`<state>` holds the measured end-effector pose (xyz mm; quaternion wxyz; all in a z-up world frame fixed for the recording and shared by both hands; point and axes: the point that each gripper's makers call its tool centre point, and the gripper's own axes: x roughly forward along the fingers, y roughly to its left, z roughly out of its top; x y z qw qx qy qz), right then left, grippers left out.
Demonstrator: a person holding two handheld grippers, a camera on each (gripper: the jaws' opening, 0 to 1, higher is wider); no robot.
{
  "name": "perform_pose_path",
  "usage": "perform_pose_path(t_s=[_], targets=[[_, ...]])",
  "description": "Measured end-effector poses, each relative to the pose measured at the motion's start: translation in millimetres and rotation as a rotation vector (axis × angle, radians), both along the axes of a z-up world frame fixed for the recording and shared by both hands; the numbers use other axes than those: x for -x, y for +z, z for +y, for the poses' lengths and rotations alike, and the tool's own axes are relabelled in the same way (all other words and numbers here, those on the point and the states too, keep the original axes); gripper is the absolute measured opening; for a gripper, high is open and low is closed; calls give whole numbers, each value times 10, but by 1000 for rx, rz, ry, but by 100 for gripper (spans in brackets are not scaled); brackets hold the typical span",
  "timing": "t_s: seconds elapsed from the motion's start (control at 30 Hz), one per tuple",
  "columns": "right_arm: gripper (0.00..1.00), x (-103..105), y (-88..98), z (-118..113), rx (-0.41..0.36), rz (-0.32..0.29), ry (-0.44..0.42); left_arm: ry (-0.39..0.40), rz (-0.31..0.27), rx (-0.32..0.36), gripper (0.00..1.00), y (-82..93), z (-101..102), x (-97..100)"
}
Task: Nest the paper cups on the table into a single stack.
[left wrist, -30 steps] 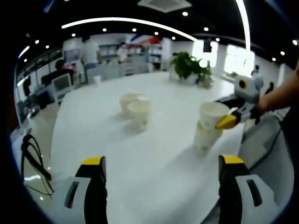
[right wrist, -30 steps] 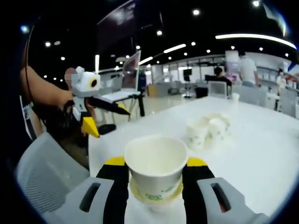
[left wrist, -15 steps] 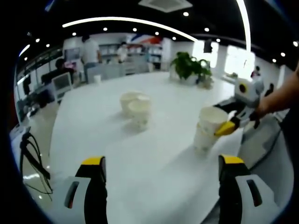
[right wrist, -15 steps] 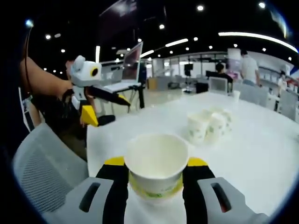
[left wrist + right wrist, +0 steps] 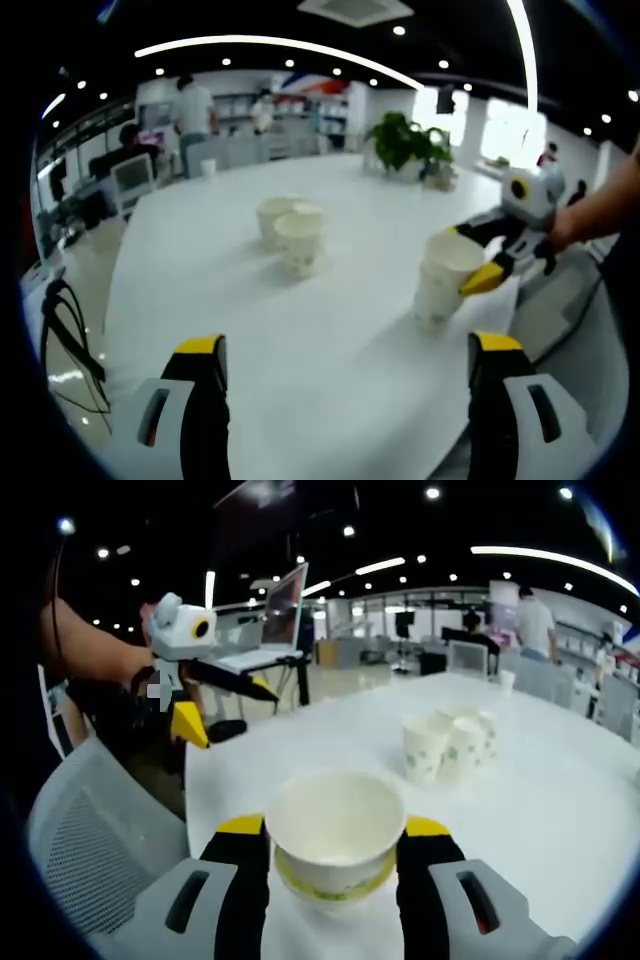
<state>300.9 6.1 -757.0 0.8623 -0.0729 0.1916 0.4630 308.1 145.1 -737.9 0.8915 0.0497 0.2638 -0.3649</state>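
In the left gripper view, on the white table (image 5: 300, 330), the left gripper (image 5: 345, 385) waits with jaws apart, holding nothing, while the right gripper (image 5: 478, 258) clamps the nested cups (image 5: 443, 280); two loose cups (image 5: 290, 232) stand touching, well apart. In the right gripper view, the held cup (image 5: 334, 830) is empty inside, seated in a lower cup for stacking.

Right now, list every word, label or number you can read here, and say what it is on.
No text is readable.
Green print on the held paper cup in the right hand-held gripper: too blurred to read.
Green marks on the loose paper cups on the table: too small to read.
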Motion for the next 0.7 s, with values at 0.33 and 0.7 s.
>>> perform_pose_path(t_s=[0.33,0.7], targets=[[57,-39,133,-45,-36,7,-3,-2,-5,9,100,3,-25,-13],[76,-293,495,-342,-41,-40,-30,0,-44,46,100,140,-85,-107]])
